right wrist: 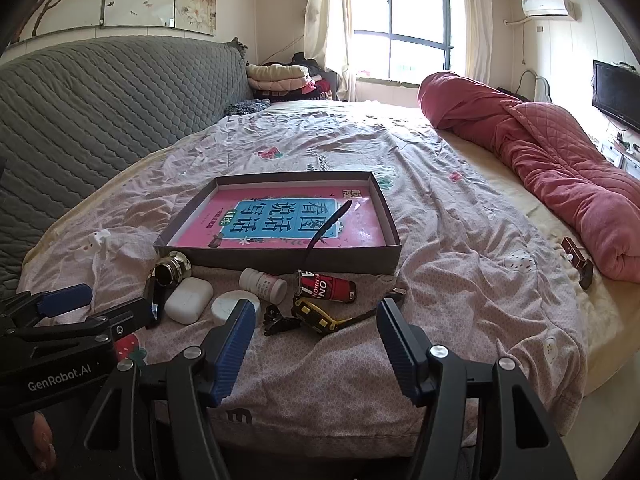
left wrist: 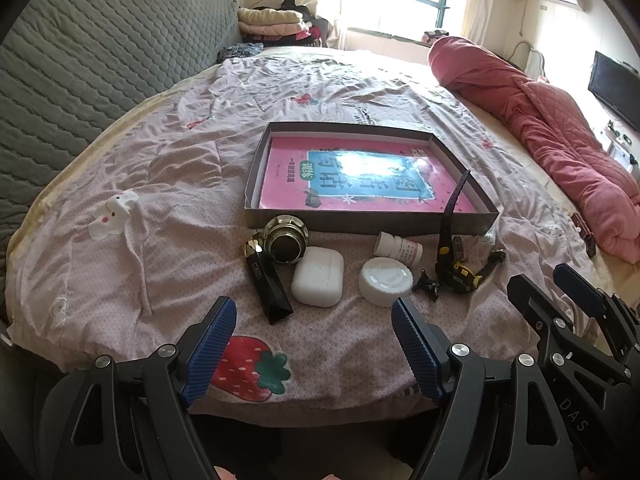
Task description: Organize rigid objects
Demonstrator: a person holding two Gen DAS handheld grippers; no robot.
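A shallow grey box (left wrist: 372, 222) (right wrist: 280, 258) lies on the bed with a pink book (left wrist: 360, 176) (right wrist: 288, 220) inside. In front of it lie a gold-rimmed jar (left wrist: 286, 238), a black lipstick tube (left wrist: 266, 280), a white earbud case (left wrist: 318, 282) (right wrist: 189, 300), a white cap (left wrist: 386, 282), a small white bottle (left wrist: 398, 250) (right wrist: 263, 283), a black clip (left wrist: 428, 285) (right wrist: 280, 322), a yellow-black watch (left wrist: 460, 268) (right wrist: 316, 316) and a red tube (right wrist: 326, 285). My left gripper (left wrist: 314, 324) is open and empty, short of the case. My right gripper (right wrist: 316, 326) is open and empty, near the watch.
A white toy (left wrist: 114, 214) lies left on the patterned sheet. A rolled pink quilt (right wrist: 540, 156) runs along the right side. A grey quilted headboard (right wrist: 80, 104) stands at the left. A small brown object (right wrist: 576, 260) lies by the quilt.
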